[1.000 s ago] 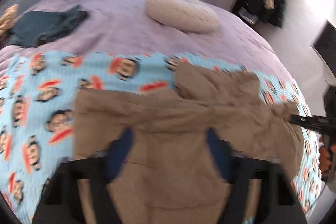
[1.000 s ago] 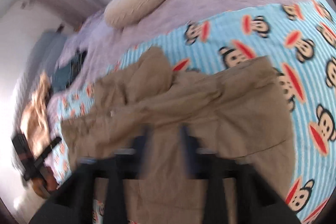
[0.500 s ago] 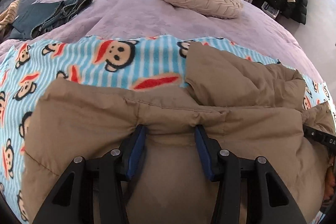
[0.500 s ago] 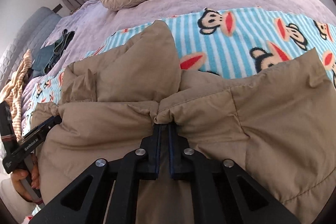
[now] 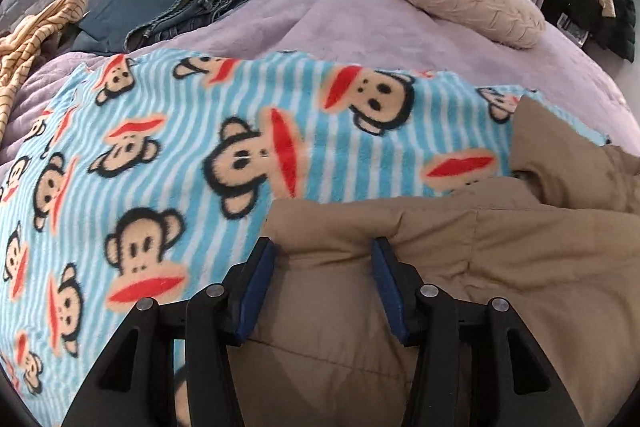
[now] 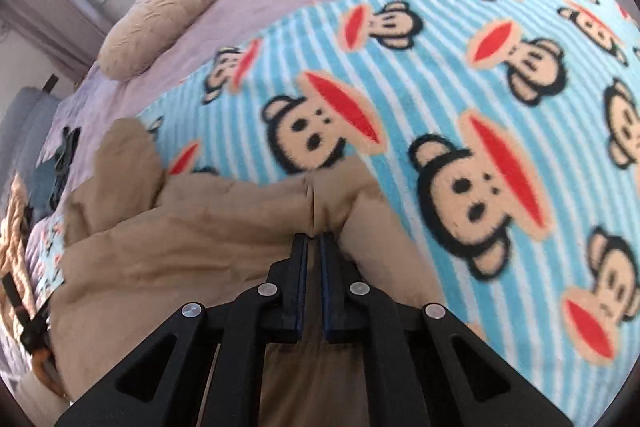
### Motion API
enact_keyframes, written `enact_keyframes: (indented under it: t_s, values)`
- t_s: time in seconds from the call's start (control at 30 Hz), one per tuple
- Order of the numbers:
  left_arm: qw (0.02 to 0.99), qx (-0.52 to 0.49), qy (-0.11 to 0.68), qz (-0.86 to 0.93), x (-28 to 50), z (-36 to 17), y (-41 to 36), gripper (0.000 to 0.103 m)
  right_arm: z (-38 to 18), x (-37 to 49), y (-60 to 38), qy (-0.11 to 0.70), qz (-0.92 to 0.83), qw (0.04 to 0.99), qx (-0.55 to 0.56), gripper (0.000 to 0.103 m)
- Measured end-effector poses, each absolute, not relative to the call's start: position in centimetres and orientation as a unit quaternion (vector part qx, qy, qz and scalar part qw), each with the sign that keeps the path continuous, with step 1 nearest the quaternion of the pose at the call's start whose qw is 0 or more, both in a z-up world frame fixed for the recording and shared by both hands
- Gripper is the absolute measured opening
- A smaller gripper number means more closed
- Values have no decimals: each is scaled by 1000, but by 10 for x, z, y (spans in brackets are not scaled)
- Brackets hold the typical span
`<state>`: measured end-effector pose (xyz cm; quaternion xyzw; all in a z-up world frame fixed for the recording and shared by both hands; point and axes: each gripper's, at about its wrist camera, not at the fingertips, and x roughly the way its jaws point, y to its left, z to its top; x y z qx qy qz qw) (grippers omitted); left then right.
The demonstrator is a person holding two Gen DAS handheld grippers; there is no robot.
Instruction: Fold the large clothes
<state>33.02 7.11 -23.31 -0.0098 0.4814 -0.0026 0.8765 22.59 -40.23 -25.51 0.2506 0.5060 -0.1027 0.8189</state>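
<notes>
Right gripper [image 6: 313, 237] clamped on one tan jacket [image 6: 208, 227] (left gripper [image 5: 323, 247] wide), one monkey blanket [image 5: 160, 131] beneath.

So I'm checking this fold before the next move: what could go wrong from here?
The left gripper stands open around a fold of the tan jacket, so that side may drop or lag. The right gripper pinches only a small ridge of fabric, which could slip out. Dragging the jacket might also bunch the monkey blanket beneath it.
</notes>
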Motion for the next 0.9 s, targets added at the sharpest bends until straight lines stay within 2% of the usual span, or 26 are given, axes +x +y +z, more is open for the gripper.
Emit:
enact_keyframes:
  t_s: [0.23,0.33,0.4,0.47,0.53,0.57,0.6,0.63,0.73,0.83,0.9]
  values:
    - [873,-16,488,5,345,-243,68,54,-261,241,-401,510,-118,814,251,4]
    - [868,-9,496,18,343,-229,68,54,-249,245,-398,517,-128,807,255,9]
    - [868,0,496,22,336,-215,67,54,-239,241,-397,517,-129,806,257,18]
    - [872,16,489,16,322,-200,64,54,-223,231,-389,508,-124,813,256,40]
    - [872,31,488,7,309,-187,62,54,-209,221,-382,501,-123,820,248,45]
    - [872,32,489,4,303,-182,61,58,-205,216,-380,499,-121,822,247,45]
    - [869,31,494,4,295,-178,62,76,-200,210,-377,498,-118,823,248,45]
    - [869,26,495,7,288,-173,63,83,-196,203,-373,497,-114,822,253,45]
    - [870,14,492,0,265,-161,65,84,-189,180,-363,499,-108,818,265,46]
    - [865,25,501,-4,251,-155,61,84,-186,157,-354,503,-103,810,283,55]
    - [862,34,506,-8,239,-153,57,84,-183,141,-348,505,-101,806,293,56]
